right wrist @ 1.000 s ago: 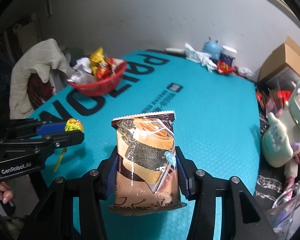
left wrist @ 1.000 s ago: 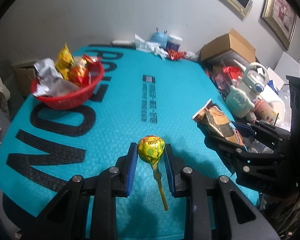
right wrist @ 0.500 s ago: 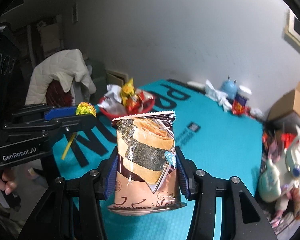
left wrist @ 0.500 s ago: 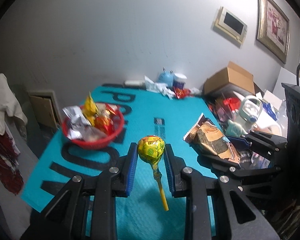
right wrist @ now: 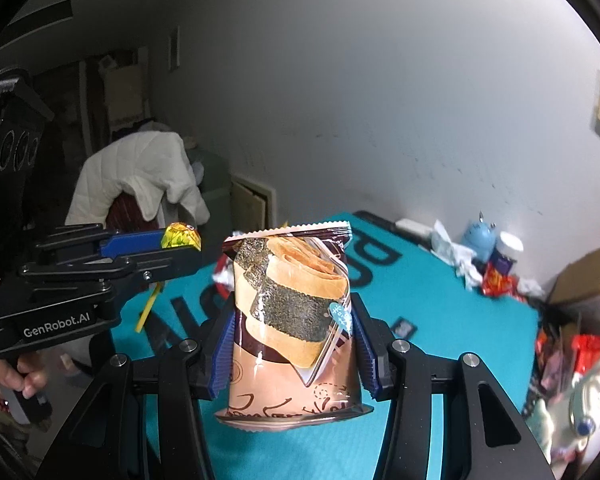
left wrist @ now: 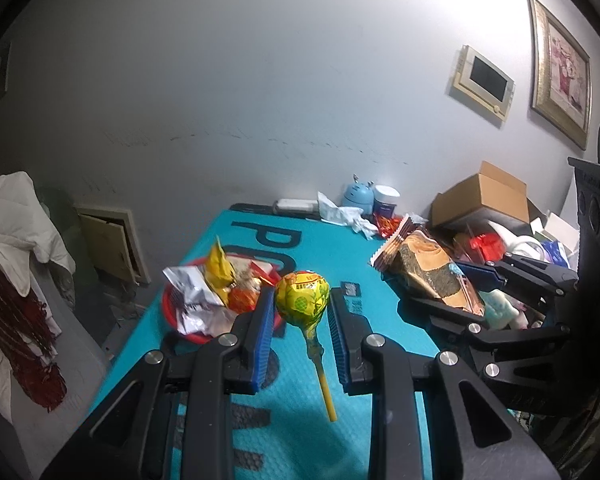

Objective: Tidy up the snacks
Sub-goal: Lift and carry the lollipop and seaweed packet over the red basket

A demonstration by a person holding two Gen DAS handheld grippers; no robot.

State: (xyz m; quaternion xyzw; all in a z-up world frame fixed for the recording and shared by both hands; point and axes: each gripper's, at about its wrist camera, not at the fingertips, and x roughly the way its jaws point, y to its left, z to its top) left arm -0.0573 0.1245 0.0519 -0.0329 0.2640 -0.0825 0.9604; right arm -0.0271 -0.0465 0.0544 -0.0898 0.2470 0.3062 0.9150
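My left gripper (left wrist: 300,312) is shut on a yellow wrapped lollipop (left wrist: 302,299), whose yellow stick hangs down toward the camera; the same lollipop (right wrist: 180,236) shows at the left of the right wrist view. A brown seaweed-roll snack packet (right wrist: 292,312) stands upright between the blue pads of my right gripper (right wrist: 294,344), which is shut on it; that packet (left wrist: 428,272) appears at the right of the left wrist view. Both grippers hang well above the teal mat (left wrist: 300,420). A red basket (left wrist: 172,316) full of snack wrappers sits on the mat, beyond my left gripper and partly hidden by its finger.
At the mat's far end lie crumpled white paper (left wrist: 340,216), a blue figurine (left wrist: 358,196), a white jar (left wrist: 386,200) and red wrappers (right wrist: 496,282). A cardboard box (left wrist: 484,200) and clutter crowd the right side. A white quilted jacket (right wrist: 136,176) hangs at the left.
Both grippers have risen with their snacks and tilted up, so more wall shows and the mat and basket sit lower and smaller. Neither grip has changed.
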